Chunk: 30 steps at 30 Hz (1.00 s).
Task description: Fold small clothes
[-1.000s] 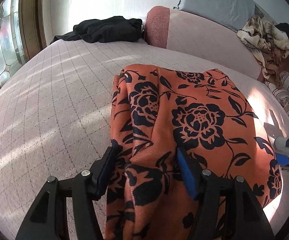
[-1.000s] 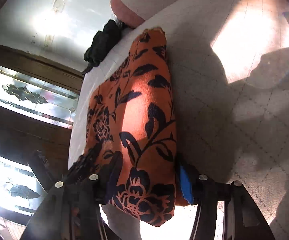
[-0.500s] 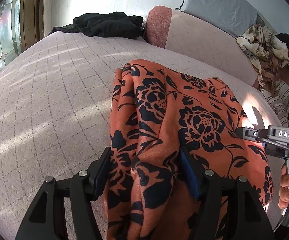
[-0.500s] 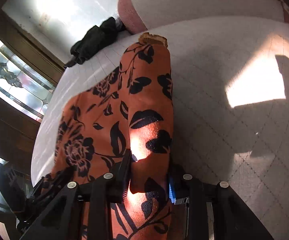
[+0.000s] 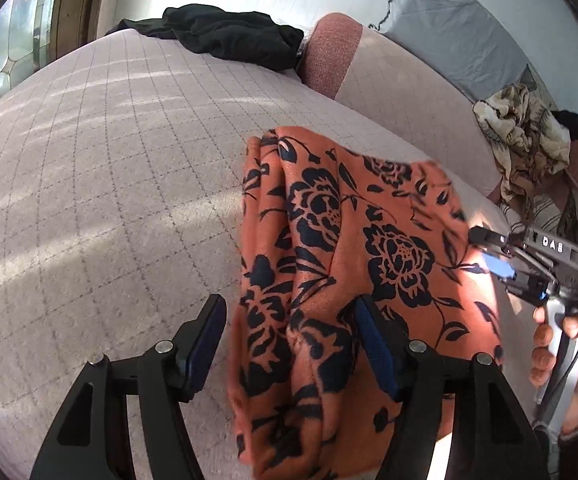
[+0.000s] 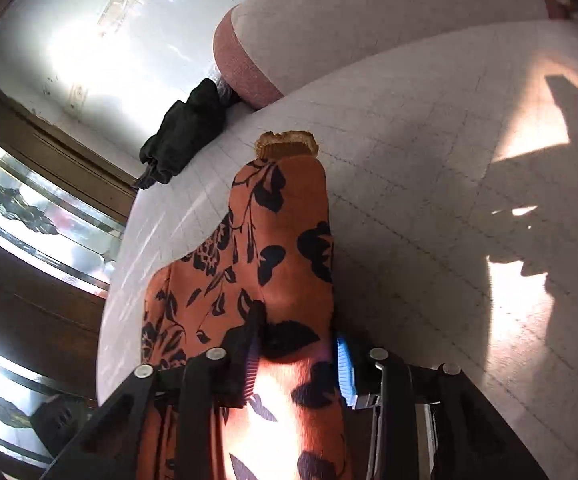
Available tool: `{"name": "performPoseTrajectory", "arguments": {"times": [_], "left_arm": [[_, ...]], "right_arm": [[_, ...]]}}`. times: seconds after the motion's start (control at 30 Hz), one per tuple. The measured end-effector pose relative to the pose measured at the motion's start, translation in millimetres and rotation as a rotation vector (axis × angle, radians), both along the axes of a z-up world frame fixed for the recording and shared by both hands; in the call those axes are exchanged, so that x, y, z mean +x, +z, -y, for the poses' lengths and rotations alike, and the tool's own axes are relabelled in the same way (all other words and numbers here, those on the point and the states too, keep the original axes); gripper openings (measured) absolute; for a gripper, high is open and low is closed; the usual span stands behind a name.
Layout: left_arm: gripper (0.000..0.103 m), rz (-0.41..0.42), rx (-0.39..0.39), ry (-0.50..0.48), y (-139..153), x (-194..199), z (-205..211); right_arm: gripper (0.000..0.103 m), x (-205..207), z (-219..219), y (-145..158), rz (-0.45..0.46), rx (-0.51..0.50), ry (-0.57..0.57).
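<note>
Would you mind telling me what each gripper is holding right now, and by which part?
The right gripper, its jaws opening, has the orange floral garment near its edge between them. The left gripper straddles a fold, one pad clear; no firm grip shows.

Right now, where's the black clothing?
The black clothing lies bunched at the far edge of the bed, upper centre in the left wrist view, just left of the pink bolster and well beyond the orange floral garment.

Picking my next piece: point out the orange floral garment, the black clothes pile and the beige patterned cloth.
orange floral garment (image 5: 389, 216): left wrist view, flat upper panel.
black clothes pile (image 5: 233, 36): left wrist view, middle of the heap.
beige patterned cloth (image 5: 525, 132): left wrist view, crumpled centre.
</note>
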<state>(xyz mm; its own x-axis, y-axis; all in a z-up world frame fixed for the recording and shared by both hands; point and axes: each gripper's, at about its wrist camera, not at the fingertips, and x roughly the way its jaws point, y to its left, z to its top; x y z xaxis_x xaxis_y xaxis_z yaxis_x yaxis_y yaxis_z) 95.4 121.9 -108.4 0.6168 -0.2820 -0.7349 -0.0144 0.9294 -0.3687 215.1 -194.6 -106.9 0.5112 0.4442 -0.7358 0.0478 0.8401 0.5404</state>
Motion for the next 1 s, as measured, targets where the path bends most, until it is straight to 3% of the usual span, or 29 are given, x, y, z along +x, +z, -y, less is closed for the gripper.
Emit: {"name": "performPoseTrajectory", "arguments": {"times": [0.03, 0.07, 0.13, 0.17, 0.2, 0.23, 0.33, 0.43, 0.5, 0.57, 0.63, 0.7, 0.73, 0.8, 0.83, 0.93, 1.0], "left_arm": [[0.067, 0.015, -0.026, -0.008, 7, -9, -6], [0.067, 0.022, -0.059, -0.016, 11, -17, -10], [0.065, -0.030, -0.100, -0.038, -1, -26, -8], [0.053, -0.086, -0.081, -0.045, -15, -25, -4], [0.050, -0.127, -0.079, -0.034, -30, -25, -4], [0.049, -0.112, -0.101, -0.019, -33, -28, -8], [0.040, -0.109, -0.079, -0.014, -17, -31, -2], [0.040, -0.105, -0.058, -0.025, -5, -36, 1], [0.049, -0.082, -0.058, -0.016, 10, -33, -2], [0.078, -0.027, -0.049, -0.018, 26, -20, -3], [0.080, 0.000, 0.003, -0.051, 34, 8, 2], [0.079, -0.034, 0.025, -0.077, 30, 46, 9], [0.075, -0.053, 0.008, -0.088, 25, 61, 7], [0.023, -0.101, 0.056, -0.080, 10, 97, 7], [0.006, -0.139, 0.090, -0.059, -1, 113, 4], [0.009, -0.168, -0.034, -0.006, -23, 130, -20], [0.010, -0.126, 0.009, -0.001, -13, 120, -18]], "right_arm": [[0.062, -14, 3, 10, 0.037, -0.035, -0.016], [0.070, -28, 5, 20, 0.092, -0.050, -0.031], [0.070, -56, 0, 36, 0.159, -0.044, -0.007], [0.071, -68, -5, 40, 0.178, -0.013, 0.017], [0.073, -78, -12, 40, 0.187, 0.018, 0.046], [0.077, -86, -21, 36, 0.180, 0.036, 0.084], [0.077, -97, -47, 14, 0.099, 0.024, 0.177], [0.077, -104, -53, 2, 0.089, 0.005, 0.201], [0.078, -104, -52, 0, 0.096, 0.017, 0.195], [0.079, -106, -50, -2, 0.092, 0.034, 0.195], [0.080, -106, -51, -3, 0.097, 0.035, 0.200], [0.080, -110, -50, -4, 0.107, 0.033, 0.208], [0.081, -110, -50, -3, 0.111, 0.030, 0.211], [0.081, -111, -50, -4, 0.116, 0.027, 0.218], [0.081, -112, -49, -4, 0.117, 0.034, 0.216], [0.081, -111, -49, -7, 0.110, 0.052, 0.238], [0.081, -111, -47, -8, 0.109, 0.059, 0.246]]}}
